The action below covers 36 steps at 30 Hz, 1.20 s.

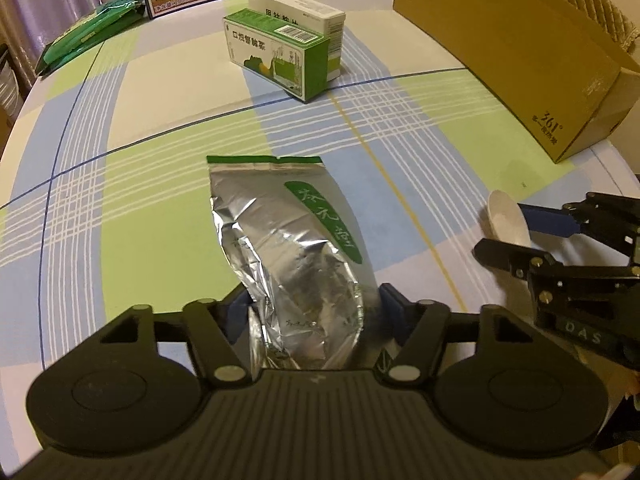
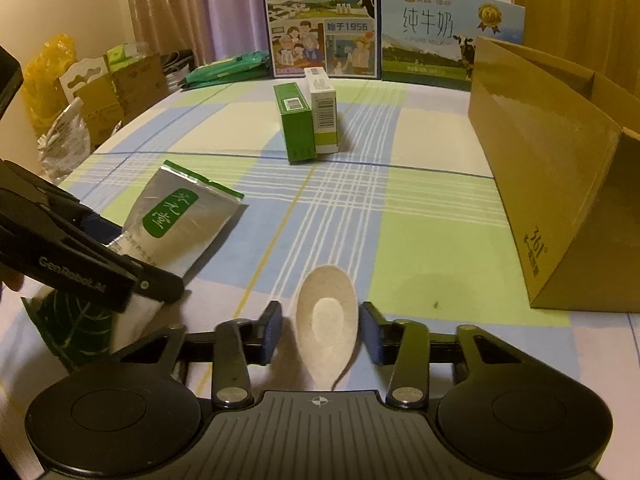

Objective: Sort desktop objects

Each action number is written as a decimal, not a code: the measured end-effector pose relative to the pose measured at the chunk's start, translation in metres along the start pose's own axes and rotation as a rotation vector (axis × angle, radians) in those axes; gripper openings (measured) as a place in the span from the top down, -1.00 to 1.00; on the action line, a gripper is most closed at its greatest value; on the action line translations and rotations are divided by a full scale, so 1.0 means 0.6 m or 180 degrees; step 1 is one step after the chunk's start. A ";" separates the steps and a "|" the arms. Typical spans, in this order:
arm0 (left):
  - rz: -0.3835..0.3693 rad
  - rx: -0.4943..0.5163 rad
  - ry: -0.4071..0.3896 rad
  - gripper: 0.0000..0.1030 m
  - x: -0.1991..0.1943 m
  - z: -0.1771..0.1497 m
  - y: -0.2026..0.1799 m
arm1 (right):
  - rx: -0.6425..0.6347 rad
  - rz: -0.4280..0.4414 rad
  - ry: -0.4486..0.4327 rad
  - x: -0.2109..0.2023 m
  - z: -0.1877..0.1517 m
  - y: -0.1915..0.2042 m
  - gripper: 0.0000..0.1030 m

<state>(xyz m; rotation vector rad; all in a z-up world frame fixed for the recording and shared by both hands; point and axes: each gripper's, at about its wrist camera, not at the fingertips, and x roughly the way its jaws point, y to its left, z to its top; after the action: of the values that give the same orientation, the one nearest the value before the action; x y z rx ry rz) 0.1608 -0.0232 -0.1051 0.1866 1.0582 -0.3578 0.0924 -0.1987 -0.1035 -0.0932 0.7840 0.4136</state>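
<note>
On the plaid tablecloth (image 2: 420, 216), near edge: both tools working at once. Left gripper (image 1: 316, 304) is closed on the lower end of the foil pouch (image 1: 280, 224); the pouch's sealed top points away toward 12 o'clock, and its far end appears to rest on the cloth. Gripping the crumpled bottom likely gives the pads something to bite.

Right gripper (image 2: 320, 332) straddles the pale spoon (image 2: 326, 316), bowl facing up and pointing to 12 o'clock. Jaws stand wide, a gap visible on each side of the bowl; no contact yet. Judgement: lined up to close on the spoon, pickup not made.

Cardboard box (image 2: 560, 184) sits open at 2 o'clock of the right tool, probably the sorting destination. Near, but clear of both grippers.

Count:
- foil pouch: 1
- spoon: 1
- upright cartons at 12 o'clock: 2, the green carton (image 2: 296, 124) and the white carton (image 2: 324, 116), touching side by side
- cardboard box: 1
- milk cases (image 2: 320, 16) at the far edge: 2

A leaf-print packet (image 2: 68, 328) lies at 9 o'clock of the right tool, under the left gripper; contents unclear.
</note>
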 end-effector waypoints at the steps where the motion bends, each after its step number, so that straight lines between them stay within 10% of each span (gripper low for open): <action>1: -0.0009 0.0003 -0.0005 -0.08 -0.001 0.000 0.000 | 0.0007 -0.0010 -0.0001 -0.001 0.000 -0.001 0.42; 36: -0.0160 0.0072 -0.0235 0.06 -0.106 0.008 -0.050 | 0.0363 -0.0116 -0.0337 -0.123 0.041 -0.042 0.43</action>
<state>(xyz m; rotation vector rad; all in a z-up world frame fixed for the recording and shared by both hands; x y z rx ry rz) 0.1253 -0.0400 -0.0463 0.1659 0.9876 -0.4190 0.0718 -0.2400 -0.0357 0.0208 0.6990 0.3358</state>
